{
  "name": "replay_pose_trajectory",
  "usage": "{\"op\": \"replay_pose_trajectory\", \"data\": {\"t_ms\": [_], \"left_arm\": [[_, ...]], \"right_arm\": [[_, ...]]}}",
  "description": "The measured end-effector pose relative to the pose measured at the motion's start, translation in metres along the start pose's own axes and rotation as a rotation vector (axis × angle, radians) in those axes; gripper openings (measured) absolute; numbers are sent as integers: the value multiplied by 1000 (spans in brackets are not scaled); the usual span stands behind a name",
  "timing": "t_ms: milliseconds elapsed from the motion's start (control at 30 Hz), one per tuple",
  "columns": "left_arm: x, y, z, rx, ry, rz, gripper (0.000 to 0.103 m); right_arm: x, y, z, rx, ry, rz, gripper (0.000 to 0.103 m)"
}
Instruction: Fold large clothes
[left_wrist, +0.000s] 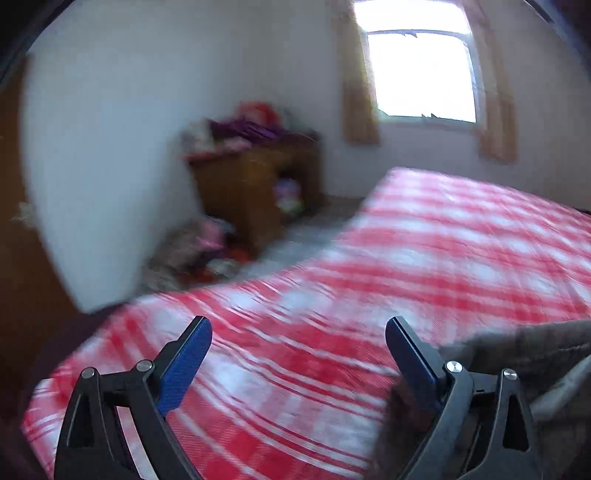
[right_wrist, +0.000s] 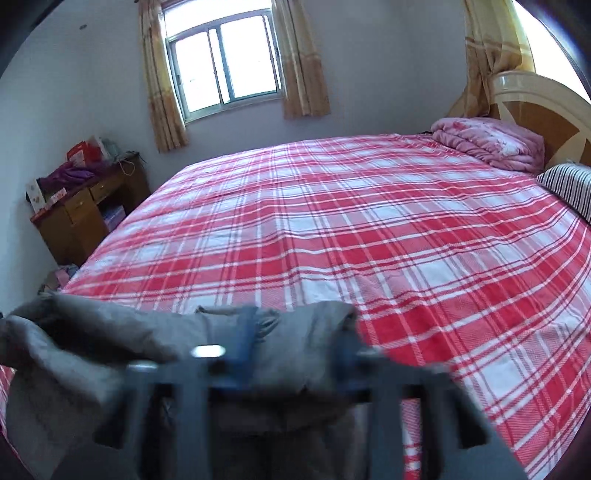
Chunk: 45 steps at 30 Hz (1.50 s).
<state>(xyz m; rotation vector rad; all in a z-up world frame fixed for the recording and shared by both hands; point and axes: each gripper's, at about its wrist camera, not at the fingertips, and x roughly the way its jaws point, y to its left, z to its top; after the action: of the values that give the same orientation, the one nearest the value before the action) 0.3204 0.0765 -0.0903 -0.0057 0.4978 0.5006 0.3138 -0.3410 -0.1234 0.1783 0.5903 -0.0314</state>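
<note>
Red-and-white checked sheet (right_wrist: 332, 229) covers the whole bed ahead of both tongs, spread flat out to the far wall. Grey cloth, the garment (right_wrist: 110, 347), lies bunched on the near edge of that sheet, right at the right tongs (right_wrist: 295, 354) and trailing off to their left. A fold of it sits between the two blurred fingers, which stand partly apart; whether they actually pinch the cloth cannot be told, since the fingers are smeared. In the left wrist view the same grey garment (left_wrist: 535, 354) lies just to the right of the left tongs (left_wrist: 299, 328), against the right finger's outer side. The left tongs are wide, their blue-padded fingers (left_wrist: 184, 369) spread with only checked sheet between them.

Ahead of the right tongs, at the far right, a folded pink quilt (right_wrist: 491, 140) rests near the wooden headboard (right_wrist: 543, 114), with a striped pillow (right_wrist: 569, 184) just nearer. A curtained window (right_wrist: 225, 62) sits straight ahead on the far wall. Far left of the right tongs stands a wooden desk (right_wrist: 81, 214), piled with purple fabric and boxes.
</note>
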Motion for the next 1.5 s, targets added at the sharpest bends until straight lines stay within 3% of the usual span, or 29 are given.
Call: {"op": "replay_pose_trajectory", "data": {"t_ms": [33, 100, 200, 267, 367, 433, 567, 700, 800, 1100, 1500], "left_arm": [[-10, 2, 2, -15, -35, 29, 96], [-26, -1, 4, -21, -91, 43, 96], [-50, -32, 0, 53, -132, 1, 96], [-58, -57, -6, 109, -132, -56, 96], [-69, -111, -29, 270, -140, -138, 97], [-67, -137, -38, 353, -149, -142, 97], [-37, -177, -47, 470, -81, -135, 97], [15, -180, -47, 425, 26, -71, 97], [42, -178, -54, 367, 99, -88, 97], [67, -193, -74, 322, 126, -125, 102], [79, -206, -81, 383, 185, -131, 102]], "right_arm": [[-2, 1, 2, 7, -21, -34, 76], [-14, 4, 5, 21, -66, -75, 78], [-28, 21, 2, -16, -72, -89, 78], [-36, 41, -7, -63, -69, -92, 78], [-34, 73, -20, -124, -45, -46, 78], [-22, 101, -31, -197, -12, 2, 78], [5, 130, -36, -311, 27, -9, 77], [35, 125, -30, -338, 54, -65, 77], [59, 109, -32, -287, 112, -72, 77], [75, 98, -53, -226, 119, -63, 78], [88, 93, -54, -175, 174, -78, 80]]}}
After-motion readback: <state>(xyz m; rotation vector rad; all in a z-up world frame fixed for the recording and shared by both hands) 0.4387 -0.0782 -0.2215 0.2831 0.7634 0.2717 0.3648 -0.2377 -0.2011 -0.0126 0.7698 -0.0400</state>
